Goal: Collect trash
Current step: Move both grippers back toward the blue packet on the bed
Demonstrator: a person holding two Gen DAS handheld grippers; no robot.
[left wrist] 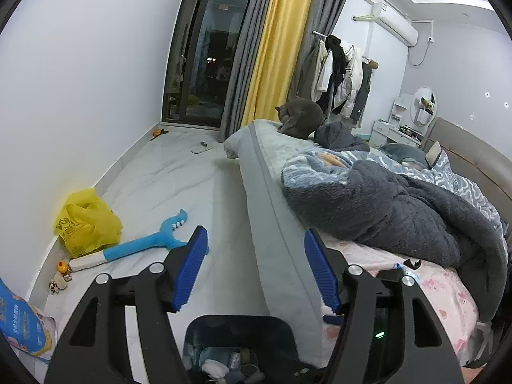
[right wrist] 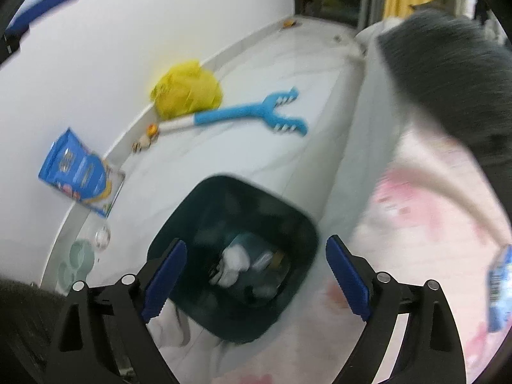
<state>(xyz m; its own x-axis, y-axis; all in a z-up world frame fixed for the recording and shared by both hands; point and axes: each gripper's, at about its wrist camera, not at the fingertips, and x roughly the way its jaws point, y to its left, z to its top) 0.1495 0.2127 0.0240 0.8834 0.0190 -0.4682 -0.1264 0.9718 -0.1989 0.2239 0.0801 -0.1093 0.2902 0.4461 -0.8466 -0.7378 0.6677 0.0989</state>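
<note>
A dark trash bin (right wrist: 307, 224) stands on the floor beside the bed, with white tissue and other litter (right wrist: 235, 264) inside. My right gripper (right wrist: 256, 243) hovers above the bin's mouth, open, with nothing between its blue pads. In the left wrist view the bin's rim (left wrist: 236, 320) shows at the bottom edge. My left gripper (left wrist: 254, 233) is open and empty above it, pointing along the bed's side. A blurred blue wrapper (right wrist: 497, 288) lies on the pink sheet at the right. One blue finger (right wrist: 44, 3) of the left gripper shows at the top left.
A yellow plastic bag (left wrist: 86, 220), a blue toy grabber (left wrist: 144, 243) and a blue package (left wrist: 22, 323) lie along the wall. The bed (left wrist: 272, 224) carries a dark blanket (left wrist: 400, 211) and a grey cat (left wrist: 300, 116). A slipper (left wrist: 201, 147) lies near the balcony door.
</note>
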